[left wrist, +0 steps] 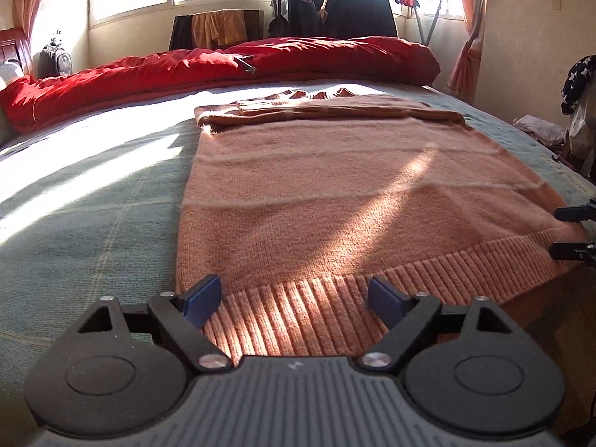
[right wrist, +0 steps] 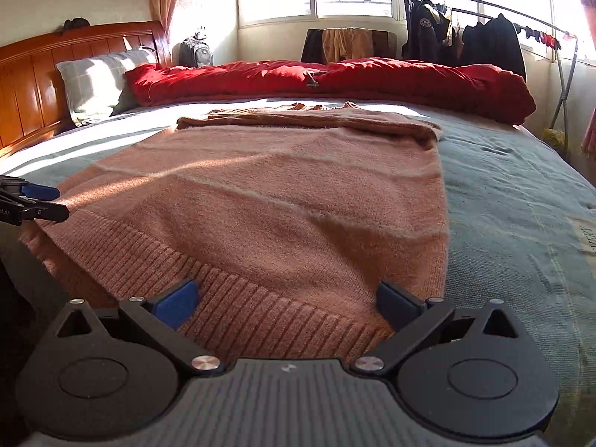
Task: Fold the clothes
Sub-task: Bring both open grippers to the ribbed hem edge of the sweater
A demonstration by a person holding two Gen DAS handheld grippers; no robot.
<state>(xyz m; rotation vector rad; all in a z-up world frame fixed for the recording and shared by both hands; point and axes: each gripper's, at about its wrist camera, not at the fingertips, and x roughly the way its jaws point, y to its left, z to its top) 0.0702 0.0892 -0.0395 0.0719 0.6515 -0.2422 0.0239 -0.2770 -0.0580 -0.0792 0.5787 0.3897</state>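
- Sweater [left wrist: 335, 186] on bed [left wrist: 93, 205]: sleeves folded in, collar hard to make out.
- Left gripper [left wrist: 294, 300], right gripper [right wrist: 288, 303]: jaws wide apart over sweater's ribbed hem, holding nothing.

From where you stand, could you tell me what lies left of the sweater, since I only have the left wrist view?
Observer: A wooden headboard with a grey pillow leaning on it; your view shows only a sliver of them.
Operator: Thank you. Is the right gripper open?
Observer: Yes, the right gripper has its jaws wide apart over the ribbed hem of the sweater, near its right corner.
Operator: Is anything on the cover beside that corner?
Observer: A pale patch with lettering on the bedcover; I cannot read it.
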